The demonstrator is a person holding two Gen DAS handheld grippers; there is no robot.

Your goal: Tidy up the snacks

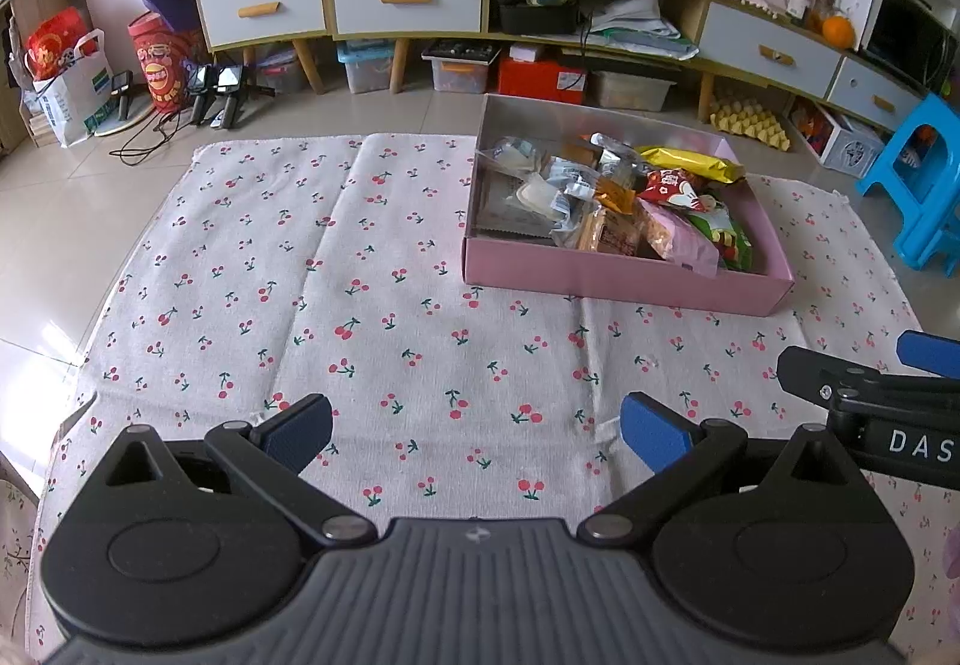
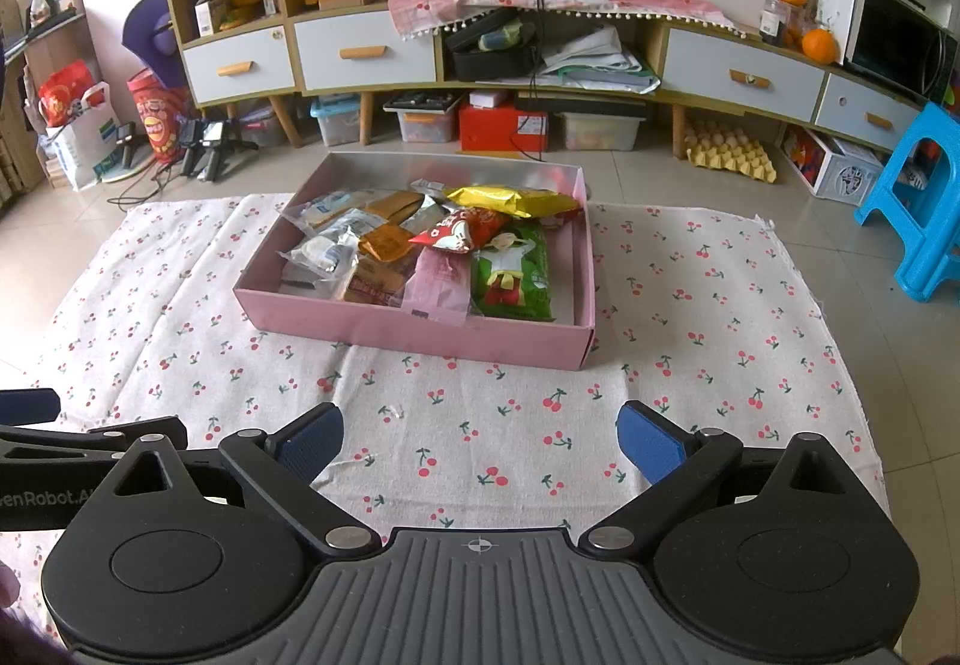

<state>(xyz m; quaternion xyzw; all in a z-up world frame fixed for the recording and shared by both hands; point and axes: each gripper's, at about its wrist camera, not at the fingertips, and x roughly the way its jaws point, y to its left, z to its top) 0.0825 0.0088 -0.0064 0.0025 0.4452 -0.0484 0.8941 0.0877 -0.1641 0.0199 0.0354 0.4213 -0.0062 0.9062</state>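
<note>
A pink box (image 1: 624, 278) (image 2: 420, 326) stands on the cherry-print cloth (image 1: 336, 269) (image 2: 690, 305). It holds several snack packets, among them a yellow bag (image 2: 510, 200), a red bag (image 2: 459, 233), a green bag (image 2: 510, 272) and a pink pack (image 2: 435, 287). My left gripper (image 1: 477, 434) is open and empty, above the cloth, nearer than the box and left of it. My right gripper (image 2: 480, 440) is open and empty, in front of the box. The right gripper also shows at the right edge of the left wrist view (image 1: 870, 383).
A long low cabinet (image 2: 360, 47) with drawers runs along the back wall, with storage bins (image 2: 423, 122) under it. A blue plastic stool (image 2: 918, 197) stands at the right. Bags (image 2: 78, 131) and gear with cables (image 2: 198, 149) sit on the floor at the left.
</note>
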